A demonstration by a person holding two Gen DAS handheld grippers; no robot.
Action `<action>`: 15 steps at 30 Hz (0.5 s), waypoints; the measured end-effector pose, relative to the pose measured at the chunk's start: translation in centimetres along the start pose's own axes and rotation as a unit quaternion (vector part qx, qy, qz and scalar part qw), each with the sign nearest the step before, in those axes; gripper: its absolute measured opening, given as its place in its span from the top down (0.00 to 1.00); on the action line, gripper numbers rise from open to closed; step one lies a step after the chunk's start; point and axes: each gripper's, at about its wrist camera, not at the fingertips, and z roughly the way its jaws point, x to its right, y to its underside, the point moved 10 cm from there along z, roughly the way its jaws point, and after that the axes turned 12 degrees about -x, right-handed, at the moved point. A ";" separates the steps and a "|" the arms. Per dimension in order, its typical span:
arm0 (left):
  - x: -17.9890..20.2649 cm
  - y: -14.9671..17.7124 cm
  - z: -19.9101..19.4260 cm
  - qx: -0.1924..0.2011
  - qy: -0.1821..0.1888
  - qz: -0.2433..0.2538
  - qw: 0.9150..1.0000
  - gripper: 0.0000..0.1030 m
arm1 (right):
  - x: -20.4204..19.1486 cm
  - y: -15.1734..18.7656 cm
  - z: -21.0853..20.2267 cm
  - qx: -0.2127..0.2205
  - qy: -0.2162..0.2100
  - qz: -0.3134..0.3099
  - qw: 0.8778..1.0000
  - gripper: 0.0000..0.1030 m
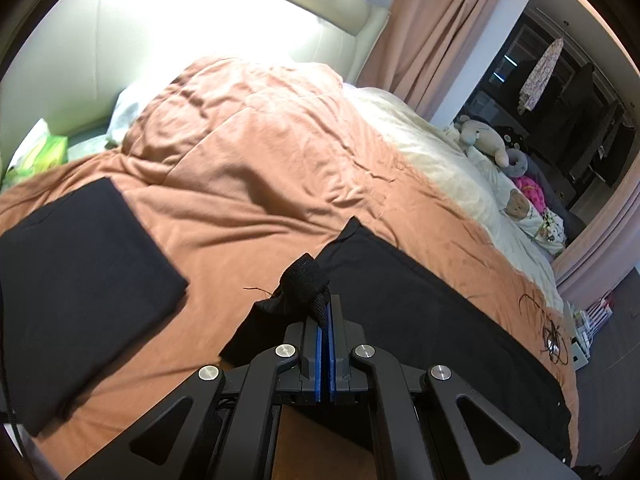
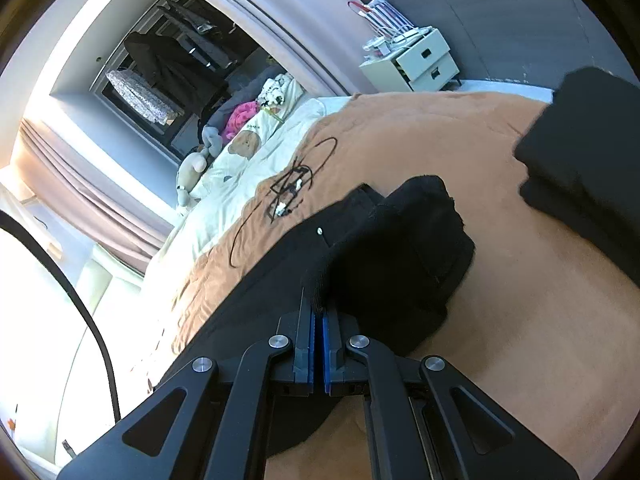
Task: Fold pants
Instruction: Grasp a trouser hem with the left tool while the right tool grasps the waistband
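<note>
While clamped tight, each hand-held gripper [image 1: 328,312] [image 2: 318,312] on black pants [image 1: 420,300] [image 2: 392,256].

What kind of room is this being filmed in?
A bedroom, almost certainly: a bed with an orange-brown quilt and padded headboard, stuffed toys along its far edge, and a small bedside drawer unit by the wall.

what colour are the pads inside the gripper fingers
Blue pads, set in black fingers; clearest in the left wrist view, clamped on the black pants.
</note>
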 end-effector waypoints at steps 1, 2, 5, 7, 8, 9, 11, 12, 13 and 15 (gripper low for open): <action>0.5 -0.6 0.3 0.001 0.000 0.002 1.000 0.99 | -0.2 -0.3 0.4 0.002 0.001 -0.001 1.000 1.00; 0.8 -1.1 0.5 0.002 0.000 0.004 1.000 0.99 | -0.5 -0.7 0.8 0.004 0.002 -0.002 1.000 1.00; 1.8 -2.6 1.2 0.007 -0.001 0.006 1.000 0.99 | -1.3 -1.7 1.4 0.012 0.003 -0.005 1.000 1.00; 2.4 -3.6 1.5 0.011 -0.001 0.007 1.000 0.99 | -1.9 -2.2 2.0 0.016 0.003 -0.005 1.000 1.00; 2.8 -4.3 1.8 0.013 -0.002 0.009 1.000 0.99 | -2.2 -2.6 2.4 0.018 0.002 -0.007 1.000 1.00; 3.1 -4.8 2.1 0.015 -0.003 0.010 1.000 0.99 | -2.4 -2.7 2.6 0.021 0.002 -0.009 1.000 1.00; 3.8 -5.8 2.7 0.017 -0.003 0.011 1.000 0.99 | -3.1 -3.4 3.6 0.025 0.004 -0.013 1.000 1.00; 4.1 -6.2 3.1 0.016 -0.002 0.009 1.000 0.99 | -3.4 -3.8 4.1 0.027 0.005 -0.016 1.000 1.00; 4.4 -6.7 3.6 0.015 -0.001 0.008 1.000 0.99 | -3.6 -4.0 4.4 0.029 0.006 -0.018 0.999 1.00; 4.8 -7.6 4.7 0.013 -0.004 0.006 1.000 0.99 | -4.2 -4.7 5.3 0.032 0.010 -0.024 0.999 1.00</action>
